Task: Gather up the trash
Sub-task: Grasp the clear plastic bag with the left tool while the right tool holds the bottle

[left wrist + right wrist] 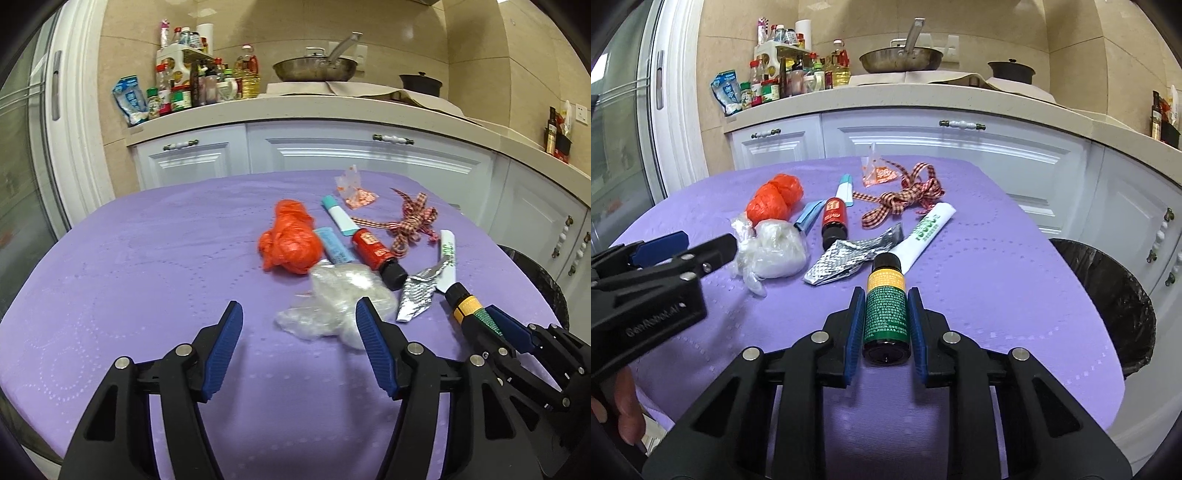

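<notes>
My right gripper is shut on a small dark bottle with a green and yellow label, held just above the purple table; the bottle also shows in the left wrist view. My left gripper is open and empty, just short of a crumpled clear plastic bag. Beyond lie an orange plastic bag, a red bottle, two blue tubes, silver foil, a white wrapper, a checked ribbon and a small orange-printed packet.
A bin lined with a black bag stands at the table's right edge. White kitchen cabinets and a counter with bottles, a pan and a pot lie behind the table.
</notes>
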Motion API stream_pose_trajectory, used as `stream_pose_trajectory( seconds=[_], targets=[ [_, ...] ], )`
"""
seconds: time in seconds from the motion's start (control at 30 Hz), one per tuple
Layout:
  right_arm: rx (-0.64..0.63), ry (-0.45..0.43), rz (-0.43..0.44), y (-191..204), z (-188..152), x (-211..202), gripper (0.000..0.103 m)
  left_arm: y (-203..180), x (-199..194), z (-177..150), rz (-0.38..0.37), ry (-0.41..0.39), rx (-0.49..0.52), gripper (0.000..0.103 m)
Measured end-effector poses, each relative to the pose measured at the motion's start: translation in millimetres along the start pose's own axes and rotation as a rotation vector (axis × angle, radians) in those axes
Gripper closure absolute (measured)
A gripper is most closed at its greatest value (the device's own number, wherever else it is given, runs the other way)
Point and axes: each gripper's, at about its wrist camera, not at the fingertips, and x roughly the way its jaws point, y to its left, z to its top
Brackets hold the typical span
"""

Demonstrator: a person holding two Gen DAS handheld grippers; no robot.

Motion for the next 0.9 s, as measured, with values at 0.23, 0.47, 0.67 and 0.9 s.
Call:
stream_pose_trajectory(
  seconds=[0.23, 0.47, 0.67, 0.9],
  targets=[
    [0.03, -0.025, -0.023, -19, 2, -10, 0.08, -18, 11, 6, -0.029, 0.016, 0.029, 0.038],
    [0.055, -0.033, -0.034, -33, 2, -12, 0.08, -29, 23, 6, -0.04, 0.053, 0.051, 0.039],
    [0.061, -0.035, -0.033, -37, 1, -13, 0.08, -31, 22, 4, -0.055, 0.044, 0.069, 0.058],
    [0.059, -0.042, -0.039, -39, 2, -16, 0.08, -32, 15, 3, -0.059, 0.004, 0.085, 0.069]
  ],
)
